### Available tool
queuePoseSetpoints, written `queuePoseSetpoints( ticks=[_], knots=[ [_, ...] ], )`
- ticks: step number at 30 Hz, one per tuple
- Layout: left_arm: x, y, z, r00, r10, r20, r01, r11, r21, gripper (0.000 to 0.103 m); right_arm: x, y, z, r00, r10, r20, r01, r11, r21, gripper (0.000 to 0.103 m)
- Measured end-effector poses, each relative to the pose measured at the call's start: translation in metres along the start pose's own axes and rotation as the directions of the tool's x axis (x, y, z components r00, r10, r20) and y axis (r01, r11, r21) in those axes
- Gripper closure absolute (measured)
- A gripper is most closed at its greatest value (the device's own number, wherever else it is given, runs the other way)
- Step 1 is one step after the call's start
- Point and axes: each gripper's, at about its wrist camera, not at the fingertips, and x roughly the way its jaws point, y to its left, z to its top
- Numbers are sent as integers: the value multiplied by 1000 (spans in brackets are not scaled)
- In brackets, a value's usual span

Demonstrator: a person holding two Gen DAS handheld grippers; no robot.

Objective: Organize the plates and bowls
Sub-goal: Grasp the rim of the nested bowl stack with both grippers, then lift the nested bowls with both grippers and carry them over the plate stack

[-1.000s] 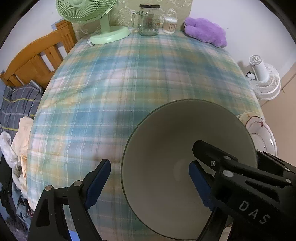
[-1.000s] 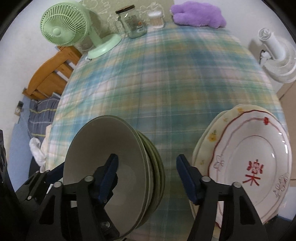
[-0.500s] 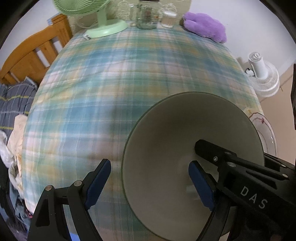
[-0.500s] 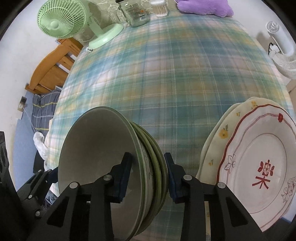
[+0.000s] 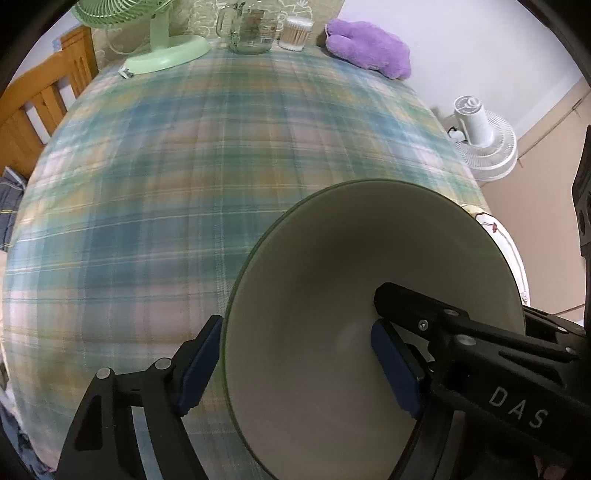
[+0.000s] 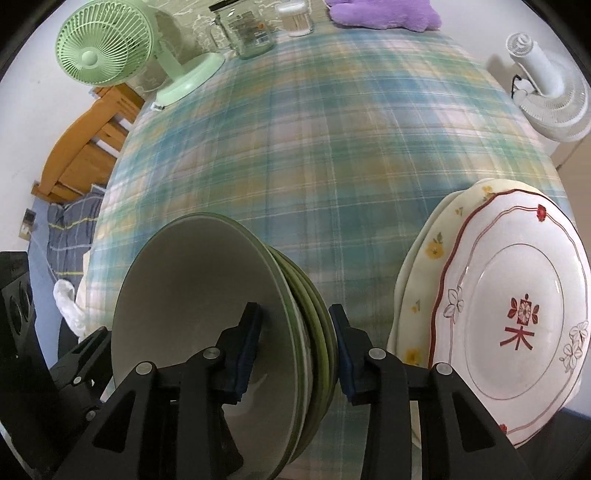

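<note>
In the right wrist view, a nested stack of bowls [image 6: 207, 317] sits at lower left on the plaid tablecloth [image 6: 314, 147]; about four green rims show, though the exact count is hard to tell. The right gripper [image 6: 295, 345] straddles the stack's right wall, one pad inside the top bowl and one outside, and its jaws are opening slightly around it. At lower right lie two stacked plates [image 6: 509, 332], the top one red-trimmed. In the left wrist view, the left gripper [image 5: 301, 369] brackets the top bowl's left wall, its jaws closing but not yet pressing. At the top of the frame stand one green desk fan [image 6: 107, 48], one glass jar [image 6: 247, 29], one purple plush [image 6: 384, 13] and one white fan [image 6: 546, 88].
</note>
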Motion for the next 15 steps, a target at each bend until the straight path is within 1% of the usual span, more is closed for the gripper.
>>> queuePoseSetpoints(
  ticks=[1, 2, 4, 5, 6, 15],
  knots=[
    [0, 1, 0, 1000, -9, 2, 9, 1000, 0, 22, 0, 1, 0, 1000, -7, 3, 7, 1000, 2, 62],
    [1, 1, 0, 1000, -17, 4, 17, 1000, 1, 24, 0, 1, 0, 1000, -13, 6, 13, 1000, 5, 62],
    [0, 2, 0, 998, -55, 8, 55, 998, 8, 31, 0, 2, 0, 1000, -21, 12, 21, 1000, 12, 61],
    [-1, 2, 0, 997, -71, 8, 71, 997, 13, 37, 0, 2, 0, 1000, -24, 15, 23, 1000, 15, 61],
    [-2, 1, -1, 996, -86, 9, 86, 996, 20, 40, 0, 2, 0, 999, -29, 18, 28, 999, 17, 61],
    [-9, 6, -2, 995, -102, -10, 103, 994, 32, 40, -4, 10, -4, 998, -65, 27, 64, 998, 29, 60]
  ],
)
